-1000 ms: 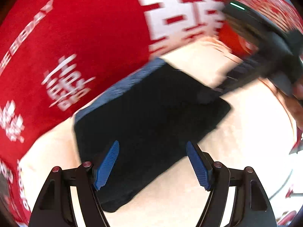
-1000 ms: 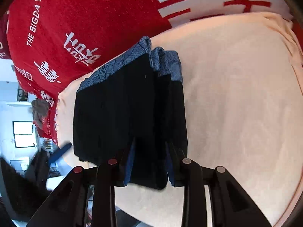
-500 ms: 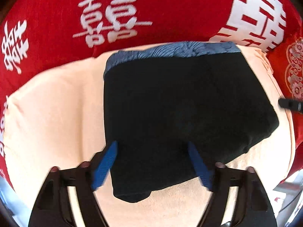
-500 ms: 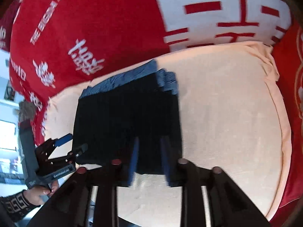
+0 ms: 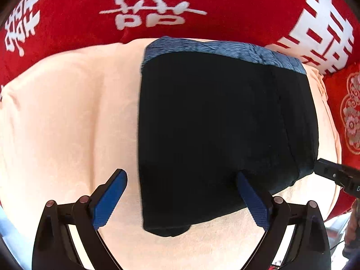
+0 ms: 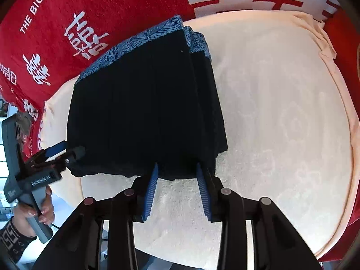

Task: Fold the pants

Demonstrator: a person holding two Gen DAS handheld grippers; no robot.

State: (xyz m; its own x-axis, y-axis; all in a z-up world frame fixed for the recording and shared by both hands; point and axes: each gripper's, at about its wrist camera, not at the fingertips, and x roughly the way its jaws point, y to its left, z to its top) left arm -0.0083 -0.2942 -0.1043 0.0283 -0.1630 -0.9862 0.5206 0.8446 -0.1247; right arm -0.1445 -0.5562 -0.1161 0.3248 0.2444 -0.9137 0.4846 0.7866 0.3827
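So the pants point(image 5: 225, 130) are pretty much folded already: a compact dark rectangle is seen, with the blue patterned waistband point(image 5: 220, 48) stacked along the far side and a couple of layers showing at the right-hand side in the right wrist view. The bundle is laid on the cream cloth point(image 5: 67, 117), up against its far edge where the red blanket point(image 5: 67, 4) with white characters begins, and closer to the cloth's left edge as seen from the right wrist, with lots of bare cloth left on the other side. The left gripper point(image 5: 182, 193) is spread wide, its jaws having just been opening; the near corner of the bundle is straddled but nothing is pinched. The right gripper point(image 6: 177, 184) is only partly open, its jaws having just been easing apart at the near edge of the fabric, and nothing looks clamped there either. What's left is probably just a bit of tidying, or one more fold if a smaller packet is wanted.
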